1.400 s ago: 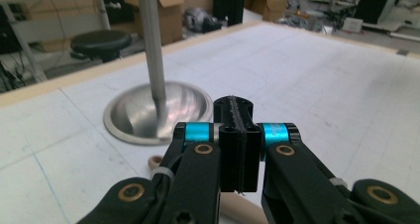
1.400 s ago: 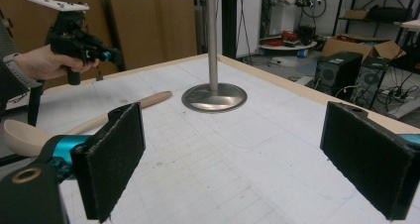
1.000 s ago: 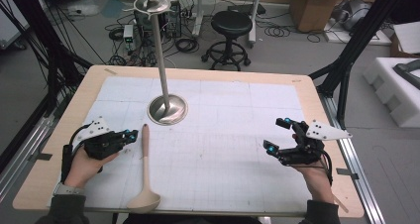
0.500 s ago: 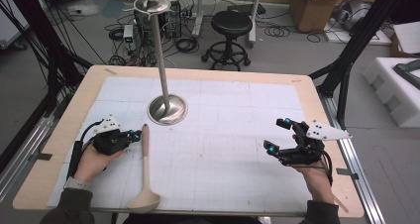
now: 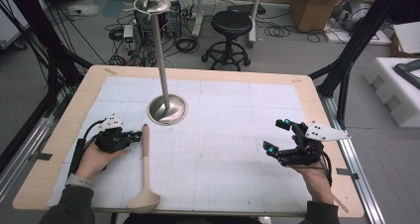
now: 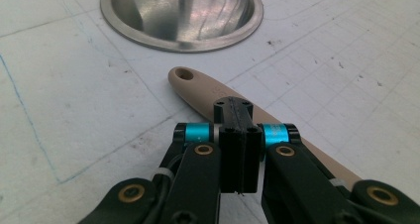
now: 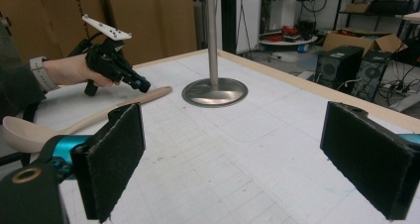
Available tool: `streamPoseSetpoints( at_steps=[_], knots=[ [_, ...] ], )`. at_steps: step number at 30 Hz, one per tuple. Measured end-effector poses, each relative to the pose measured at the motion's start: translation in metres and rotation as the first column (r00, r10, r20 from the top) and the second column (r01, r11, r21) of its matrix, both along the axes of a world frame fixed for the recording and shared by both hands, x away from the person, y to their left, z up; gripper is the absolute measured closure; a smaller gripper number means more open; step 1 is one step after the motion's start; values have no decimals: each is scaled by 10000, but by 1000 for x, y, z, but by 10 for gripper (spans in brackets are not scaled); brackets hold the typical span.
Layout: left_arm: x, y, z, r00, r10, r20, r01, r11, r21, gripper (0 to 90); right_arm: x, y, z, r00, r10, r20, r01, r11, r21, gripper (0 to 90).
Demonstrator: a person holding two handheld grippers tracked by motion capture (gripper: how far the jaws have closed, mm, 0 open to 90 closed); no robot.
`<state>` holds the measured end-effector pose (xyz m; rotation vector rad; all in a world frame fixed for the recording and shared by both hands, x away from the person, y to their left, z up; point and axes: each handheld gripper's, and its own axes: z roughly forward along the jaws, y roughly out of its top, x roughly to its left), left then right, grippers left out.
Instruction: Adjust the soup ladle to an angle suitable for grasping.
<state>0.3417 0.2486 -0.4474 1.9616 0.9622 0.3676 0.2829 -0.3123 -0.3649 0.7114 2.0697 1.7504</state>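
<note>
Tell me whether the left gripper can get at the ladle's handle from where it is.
Probably yes: the left gripper hovers right beside the ladle's handle, with nothing between them. Its jaws are shut, so they must open first.

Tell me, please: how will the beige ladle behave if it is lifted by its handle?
The ladle looks moulded in one piece, so it is probably stiff. Its bowl sits at one end, so it may tip bowl-down. The smooth, rounded handle could slip or turn between the left tool pads.

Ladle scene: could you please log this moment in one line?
left gripper: shut, over ladle handle | right gripper: open, empty | stand: upright
</note>
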Motion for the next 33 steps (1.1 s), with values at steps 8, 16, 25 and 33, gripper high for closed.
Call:
streamPoseSetpoints(
  at_steps=[8,16,25,33],
  knots=[
    [2,-2,-4,10000,-21,-72,22,9999,155,897,-1,-2,-1,10000,-69,-38,69,10000,66,92],
    [3,-3,-4,9997,-10,-236,9,10000,-16,898,-1,-1,-2,10000,-49,-59,49,10000,2,92],
    [3,-9,-4,9993,-236,-289,239,9997,109,898,0,0,-4,9999,-57,-149,56,10000,-66,92],
    [4,-20,-2,9977,-247,-626,252,9997,78,898,1,0,-5,9998,-37,-186,36,10000,-60,92]
  ],
)
